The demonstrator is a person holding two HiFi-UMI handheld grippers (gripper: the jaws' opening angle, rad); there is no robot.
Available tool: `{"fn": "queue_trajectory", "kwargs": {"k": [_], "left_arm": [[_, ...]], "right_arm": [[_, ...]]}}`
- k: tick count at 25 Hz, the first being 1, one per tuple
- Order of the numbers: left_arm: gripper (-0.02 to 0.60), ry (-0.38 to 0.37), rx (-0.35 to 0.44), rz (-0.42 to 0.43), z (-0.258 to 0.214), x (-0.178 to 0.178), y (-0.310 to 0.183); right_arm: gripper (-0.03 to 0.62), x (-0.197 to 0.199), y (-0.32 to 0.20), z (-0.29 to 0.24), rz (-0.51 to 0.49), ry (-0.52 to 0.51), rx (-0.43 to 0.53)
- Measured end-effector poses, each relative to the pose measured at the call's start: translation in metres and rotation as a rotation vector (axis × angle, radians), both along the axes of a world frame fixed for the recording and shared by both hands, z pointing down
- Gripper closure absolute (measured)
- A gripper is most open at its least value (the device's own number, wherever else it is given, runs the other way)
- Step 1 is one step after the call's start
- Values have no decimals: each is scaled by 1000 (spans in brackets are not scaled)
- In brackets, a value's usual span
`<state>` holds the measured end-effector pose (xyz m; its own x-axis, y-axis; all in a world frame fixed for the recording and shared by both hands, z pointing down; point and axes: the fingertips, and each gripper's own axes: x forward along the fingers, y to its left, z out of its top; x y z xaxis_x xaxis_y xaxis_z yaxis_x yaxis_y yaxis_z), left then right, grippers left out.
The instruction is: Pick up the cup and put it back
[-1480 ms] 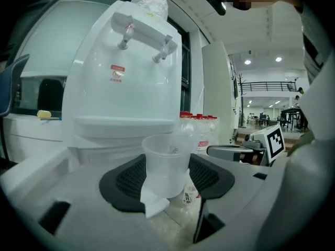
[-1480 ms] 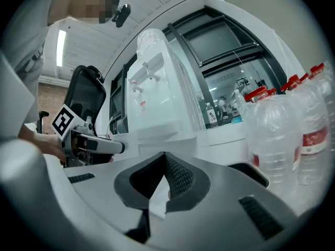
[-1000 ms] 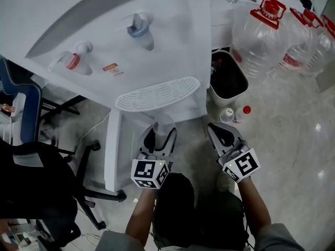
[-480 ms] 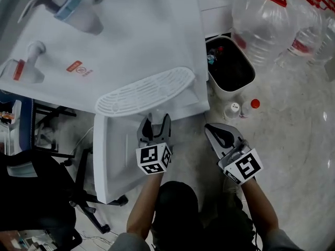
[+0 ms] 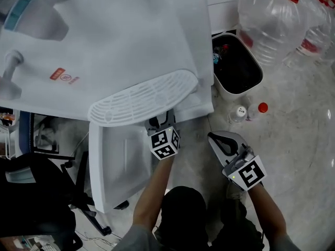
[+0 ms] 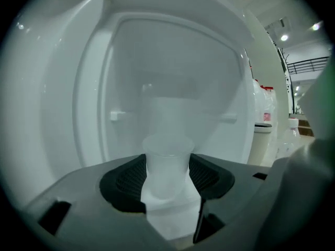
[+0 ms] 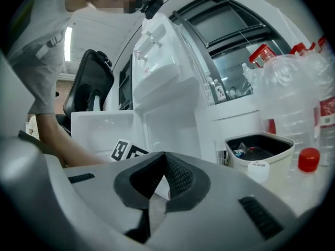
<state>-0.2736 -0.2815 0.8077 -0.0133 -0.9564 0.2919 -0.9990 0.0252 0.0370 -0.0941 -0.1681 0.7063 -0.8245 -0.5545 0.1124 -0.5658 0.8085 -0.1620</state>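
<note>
Left gripper view shows your left tongs closed on the cup, one pad against each side of its wall, the cup upright inside the dispenser's open cabinet. In the head view those tongs reach in under the drip tray. Your right tongs are closed and empty, outside the cabinet.

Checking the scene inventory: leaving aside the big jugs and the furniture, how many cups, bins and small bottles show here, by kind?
cup: 1
bin: 1
small bottles: 2, one with a white cap and one with a red cap
total: 4
</note>
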Motion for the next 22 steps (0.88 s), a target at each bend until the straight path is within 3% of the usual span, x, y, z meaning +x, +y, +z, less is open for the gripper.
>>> {"fn": "queue_trajectory", "kwargs": {"k": [8, 19, 22], "left_arm": [[322, -28, -7, -66, 25, -4, -26], [321, -25, -16, -50, 36, -1, -32], [263, -6, -20, -33, 36, 0, -32]], "right_arm": [[583, 15, 1, 13, -2, 23, -33], [583, 26, -2, 15, 19, 29, -32], [583, 21, -1, 9, -7, 35, -21]]}}
